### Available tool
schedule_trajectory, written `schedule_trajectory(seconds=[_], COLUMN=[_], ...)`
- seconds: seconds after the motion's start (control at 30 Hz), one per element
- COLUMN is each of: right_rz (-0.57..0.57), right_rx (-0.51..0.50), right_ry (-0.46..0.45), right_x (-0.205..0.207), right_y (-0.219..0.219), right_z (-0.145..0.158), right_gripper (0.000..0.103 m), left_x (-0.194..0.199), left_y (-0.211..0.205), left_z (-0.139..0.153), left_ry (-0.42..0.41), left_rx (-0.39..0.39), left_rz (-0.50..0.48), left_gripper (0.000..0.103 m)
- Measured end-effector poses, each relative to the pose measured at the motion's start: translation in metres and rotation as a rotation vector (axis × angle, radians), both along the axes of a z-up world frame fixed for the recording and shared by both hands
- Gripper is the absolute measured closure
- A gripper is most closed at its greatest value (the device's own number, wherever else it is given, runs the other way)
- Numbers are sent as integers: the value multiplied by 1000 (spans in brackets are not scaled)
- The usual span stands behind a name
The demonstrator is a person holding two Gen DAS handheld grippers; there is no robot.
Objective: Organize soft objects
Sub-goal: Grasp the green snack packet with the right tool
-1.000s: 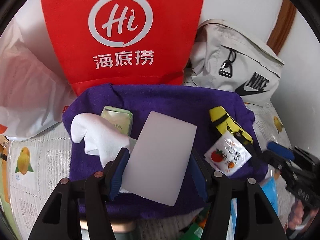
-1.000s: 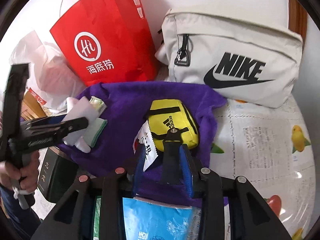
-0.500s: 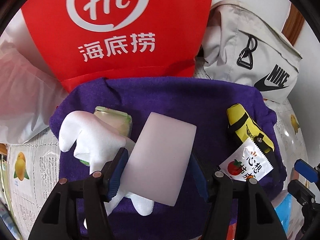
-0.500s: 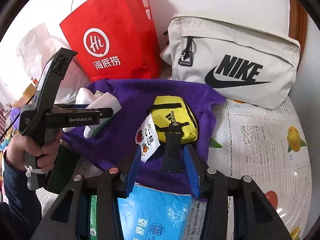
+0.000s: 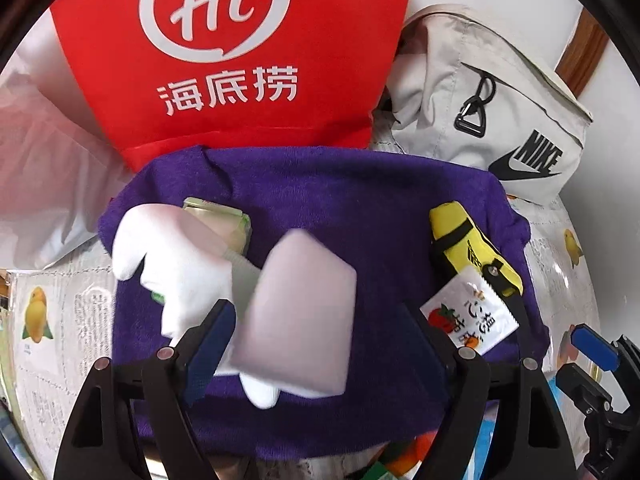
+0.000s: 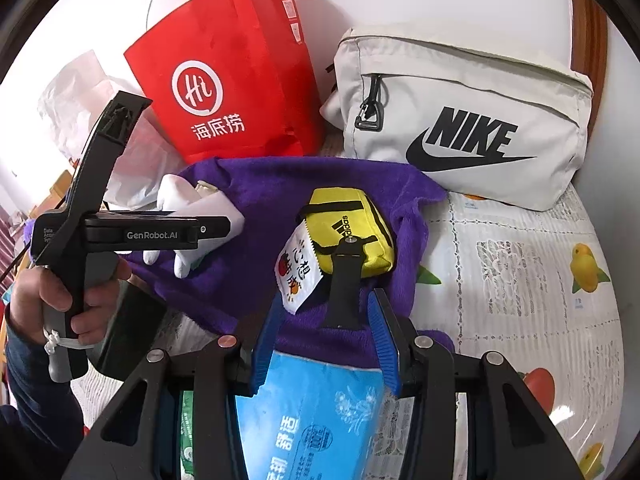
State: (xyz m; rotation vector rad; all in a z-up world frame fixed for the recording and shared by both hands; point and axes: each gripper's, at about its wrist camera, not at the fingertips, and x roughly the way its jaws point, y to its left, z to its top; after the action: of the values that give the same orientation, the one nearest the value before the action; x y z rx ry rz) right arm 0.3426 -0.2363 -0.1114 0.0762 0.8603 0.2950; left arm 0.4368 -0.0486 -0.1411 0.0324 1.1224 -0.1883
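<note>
- Two bags stand at the back of the purple towel [image 5: 360, 200]: a red paper bag [image 5: 240, 52] and, right of it, a beige Nike pouch [image 6: 472, 128]; a crumpled white plastic bag [image 5: 44, 168] slumps at the left.
- On the towel lie a white glove [image 5: 176, 256] over a green packet [image 5: 224, 220], plus a yellow Adidas pouch [image 6: 352, 232] with a snack sachet [image 6: 298, 272] leaning against it.
- Left gripper [image 5: 320, 340], held level in a hand [image 6: 52, 304], has its fingers spread wide; the pale sponge block [image 5: 300, 316] sits tilted between them, touching the left pad, clear of the right.
- Right gripper [image 6: 324, 340] hangs partly open above a blue tissue pack [image 6: 316, 412], gripping nothing.
</note>
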Motion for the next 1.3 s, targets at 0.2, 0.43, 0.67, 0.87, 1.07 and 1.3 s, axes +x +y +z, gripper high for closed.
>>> schedule_trajectory(seconds=[0.2, 0.43, 0.67, 0.87, 1.07, 1.3], right_rz=[-2, 6, 54, 188, 246, 232], right_rx=[11, 19, 19, 8, -62, -185], right_ry=[-9, -17, 7, 59, 97, 151], right_x=[-18, -49, -78, -100, -111, -102], right_y=[1, 9, 31, 76, 116, 141], right_z=[10, 17, 13, 0, -21, -48], right_gripper=[56, 56, 53, 48, 47, 47], left_x=[-21, -51, -91, -126, -147, -160], left_y=[8, 21, 44, 74, 100, 125], left_z=[18, 38, 62, 68, 66, 67], left_ry=[-29, -56, -96, -102, -107, -123], left_rx=[0, -28, -41, -78, -104, -138], left_rz=[16, 30, 39, 78, 111, 121], left_gripper=[21, 21, 21, 21, 21, 21])
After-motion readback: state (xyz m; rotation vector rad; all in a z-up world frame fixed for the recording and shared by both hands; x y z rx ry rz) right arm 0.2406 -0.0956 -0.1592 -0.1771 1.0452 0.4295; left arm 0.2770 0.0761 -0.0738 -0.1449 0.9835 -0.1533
